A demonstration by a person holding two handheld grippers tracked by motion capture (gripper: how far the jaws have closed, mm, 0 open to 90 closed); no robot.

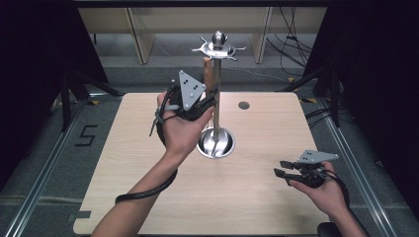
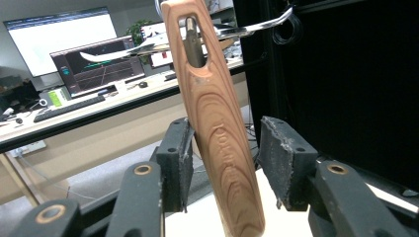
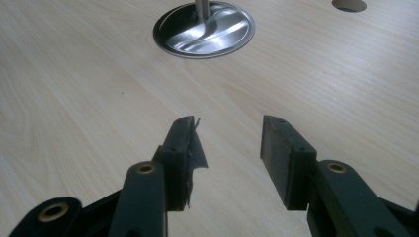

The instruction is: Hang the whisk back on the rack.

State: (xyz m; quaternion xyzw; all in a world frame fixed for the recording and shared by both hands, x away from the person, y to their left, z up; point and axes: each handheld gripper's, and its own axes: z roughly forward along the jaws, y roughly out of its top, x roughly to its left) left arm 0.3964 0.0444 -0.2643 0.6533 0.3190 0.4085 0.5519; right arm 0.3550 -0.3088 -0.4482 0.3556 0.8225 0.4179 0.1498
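The wooden handle (image 2: 217, 143) is hung from a hook (image 2: 191, 37) of the rack (image 1: 216, 94), between the parted pads of the left claw (image 2: 225, 148), one pad just beside it. The right claw (image 3: 230, 148) is held apart, empty, low over the bench (image 1: 267, 133).
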